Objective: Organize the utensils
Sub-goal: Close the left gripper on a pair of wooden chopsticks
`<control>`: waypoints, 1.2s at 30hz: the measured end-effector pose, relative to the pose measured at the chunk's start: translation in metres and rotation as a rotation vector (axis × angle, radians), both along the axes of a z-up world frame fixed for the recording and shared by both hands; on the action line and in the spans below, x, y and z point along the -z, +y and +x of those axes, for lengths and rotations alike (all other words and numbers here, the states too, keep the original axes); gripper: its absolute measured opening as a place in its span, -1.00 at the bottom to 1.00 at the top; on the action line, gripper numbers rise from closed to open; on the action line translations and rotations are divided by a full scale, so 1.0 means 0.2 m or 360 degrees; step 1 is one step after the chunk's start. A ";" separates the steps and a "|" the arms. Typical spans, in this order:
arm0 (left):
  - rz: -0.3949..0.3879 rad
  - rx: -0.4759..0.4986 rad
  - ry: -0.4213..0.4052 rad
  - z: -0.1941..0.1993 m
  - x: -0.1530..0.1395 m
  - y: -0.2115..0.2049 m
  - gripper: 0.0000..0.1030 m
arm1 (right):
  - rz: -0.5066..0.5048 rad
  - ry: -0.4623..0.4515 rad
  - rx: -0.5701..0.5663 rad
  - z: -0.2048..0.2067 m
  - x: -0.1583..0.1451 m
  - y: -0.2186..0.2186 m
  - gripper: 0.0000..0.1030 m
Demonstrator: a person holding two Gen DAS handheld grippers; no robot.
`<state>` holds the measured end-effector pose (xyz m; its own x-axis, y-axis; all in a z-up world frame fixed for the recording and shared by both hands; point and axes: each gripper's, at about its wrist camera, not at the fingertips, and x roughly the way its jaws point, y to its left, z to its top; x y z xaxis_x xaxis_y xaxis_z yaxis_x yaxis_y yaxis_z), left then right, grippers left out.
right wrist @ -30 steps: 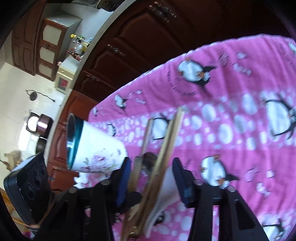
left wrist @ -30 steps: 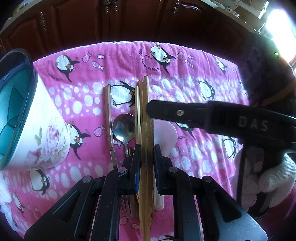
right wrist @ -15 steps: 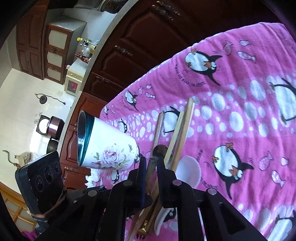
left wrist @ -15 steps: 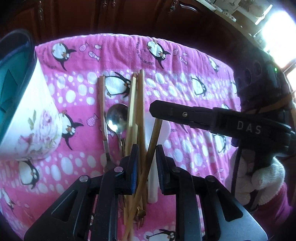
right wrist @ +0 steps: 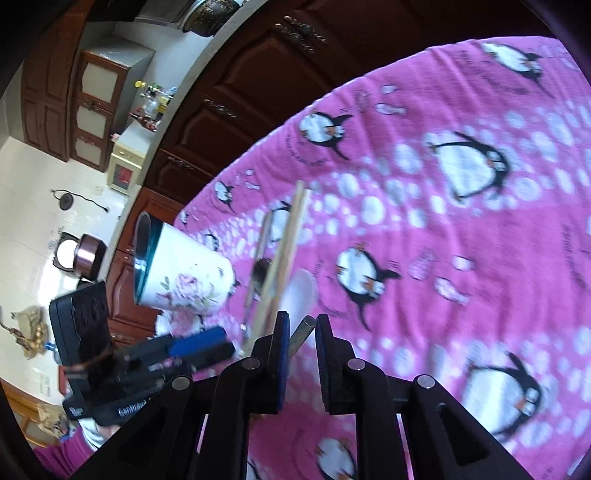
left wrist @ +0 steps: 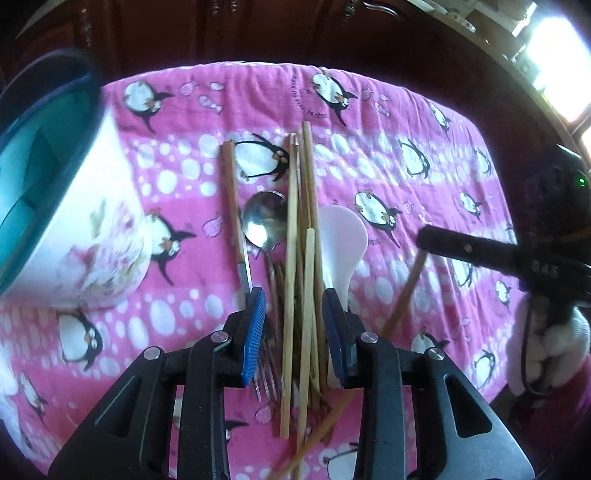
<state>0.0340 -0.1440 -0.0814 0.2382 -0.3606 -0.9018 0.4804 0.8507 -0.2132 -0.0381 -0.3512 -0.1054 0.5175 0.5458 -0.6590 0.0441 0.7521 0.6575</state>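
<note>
Several wooden chopsticks (left wrist: 295,236), a metal spoon (left wrist: 264,223), a white plastic spoon (left wrist: 341,236) and a wood-handled fork (left wrist: 234,206) lie together on the pink penguin cloth (left wrist: 388,122). A white flowered holder with a teal inside (left wrist: 70,221) stands at the left. My left gripper (left wrist: 293,325) is open just above the chopstick bundle. My right gripper (right wrist: 299,339) is shut on one chopstick (right wrist: 301,332), which it holds lifted to the right of the bundle; this chopstick also shows in the left wrist view (left wrist: 404,291). The holder (right wrist: 184,273) and the bundle (right wrist: 284,251) show in the right wrist view.
Dark wooden cabinets (left wrist: 258,33) run behind the table's far edge. A white-gloved hand (left wrist: 546,350) holds the right gripper at the right. The left gripper body (right wrist: 147,362) shows at the lower left of the right wrist view.
My left gripper has opened and let go of the chopstick bundle. My right gripper closed on one chopstick and drew it away to the right.
</note>
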 end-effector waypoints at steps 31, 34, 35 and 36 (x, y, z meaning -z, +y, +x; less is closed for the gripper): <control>0.0204 0.0260 -0.0057 -0.03 0.09 -0.33 -0.51 | -0.0269 0.0118 0.0131 -0.16 0.03 -0.07 -0.35; 0.0229 0.0244 -0.0063 -0.03 0.11 -0.34 -0.52 | -0.0270 0.0130 0.0142 -0.17 0.03 -0.07 -0.35; 0.0234 0.0247 -0.0068 -0.03 0.11 -0.34 -0.52 | -0.0272 0.0132 0.0141 -0.16 0.03 -0.06 -0.35; 0.0236 0.0251 -0.0070 -0.03 0.10 -0.35 -0.52 | -0.0276 0.0130 0.0139 -0.16 0.03 -0.06 -0.35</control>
<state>0.0276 -0.2136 -0.1023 0.2296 -0.2610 -0.9376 0.6164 0.7846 -0.0674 -0.0702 -0.3630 -0.1115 0.4987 0.3759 -0.7810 0.1619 0.8448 0.5099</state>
